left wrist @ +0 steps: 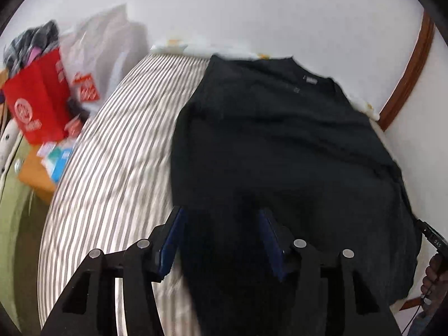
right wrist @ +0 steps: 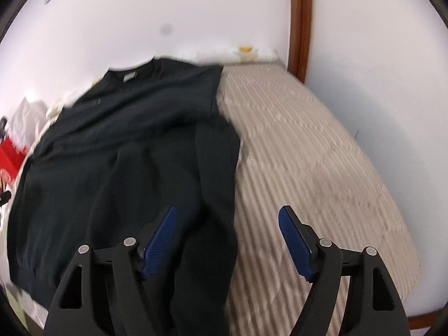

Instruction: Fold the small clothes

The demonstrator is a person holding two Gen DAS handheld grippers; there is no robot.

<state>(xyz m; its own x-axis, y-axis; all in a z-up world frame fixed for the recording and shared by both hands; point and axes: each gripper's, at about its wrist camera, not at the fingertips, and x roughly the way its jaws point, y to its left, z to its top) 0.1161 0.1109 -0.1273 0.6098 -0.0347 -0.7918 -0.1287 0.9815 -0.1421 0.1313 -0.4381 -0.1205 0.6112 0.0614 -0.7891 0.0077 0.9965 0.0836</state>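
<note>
A black sweatshirt (left wrist: pixel 280 145) lies flat on the striped bedcover (left wrist: pixel 112 162), collar toward the far wall. In the right wrist view the same sweatshirt (right wrist: pixel 117 151) has a sleeve lying along its right side. My left gripper (left wrist: pixel 221 219) hovers over the garment's near left part, its blue pads (left wrist: pixel 172 240) apart and not pressing any cloth. My right gripper (right wrist: pixel 227 211) stands open over the garment's right edge, one pad (right wrist: pixel 159 240) above the cloth and the other above the bedcover (right wrist: pixel 308 145).
A red bag (left wrist: pixel 39 103) stuffed with clothes, white plastic bags (left wrist: pixel 106 44) and small boxes stand left of the bed. A wooden door frame (right wrist: pixel 301 22) rises at the far right corner. White walls border the bed. A hand (left wrist: pixel 432 273) shows at the right edge.
</note>
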